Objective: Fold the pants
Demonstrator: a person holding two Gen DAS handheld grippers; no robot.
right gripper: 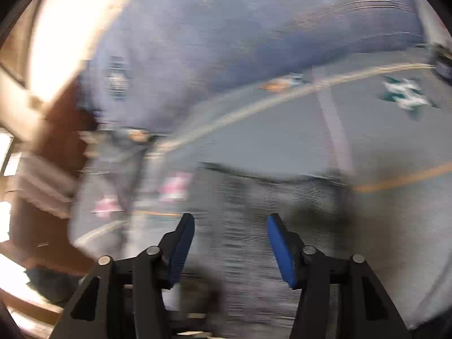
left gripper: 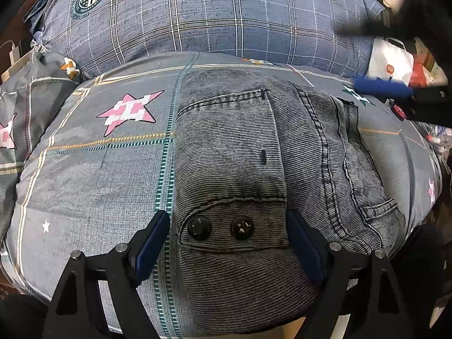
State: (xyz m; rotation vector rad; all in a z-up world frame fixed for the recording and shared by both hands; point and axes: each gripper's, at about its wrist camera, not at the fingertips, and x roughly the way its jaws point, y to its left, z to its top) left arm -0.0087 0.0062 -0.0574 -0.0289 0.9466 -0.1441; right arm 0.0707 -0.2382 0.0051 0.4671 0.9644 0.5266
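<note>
Grey denim pants (left gripper: 254, 163) lie folded in a compact bundle on a grey star-patterned bedspread (left gripper: 99, 169). A back pocket and a flap with two dark buttons (left gripper: 220, 227) face up. My left gripper (left gripper: 228, 228) is open, its blue pads either side of the button flap, just above the cloth. My right gripper (right gripper: 230, 226) is open and empty above the pants (right gripper: 254, 240); its view is heavily blurred. One blue finger of the right gripper (left gripper: 381, 87) shows at the far right of the left wrist view.
A blue plaid pillow (left gripper: 212, 14) lies behind the pants. A white paper bag (left gripper: 391, 62) and clutter stand at the right edge of the bed. A second star-patterned cushion (left gripper: 25, 107) is at the left. Brown wood furniture (right gripper: 50, 141) is left of the bed.
</note>
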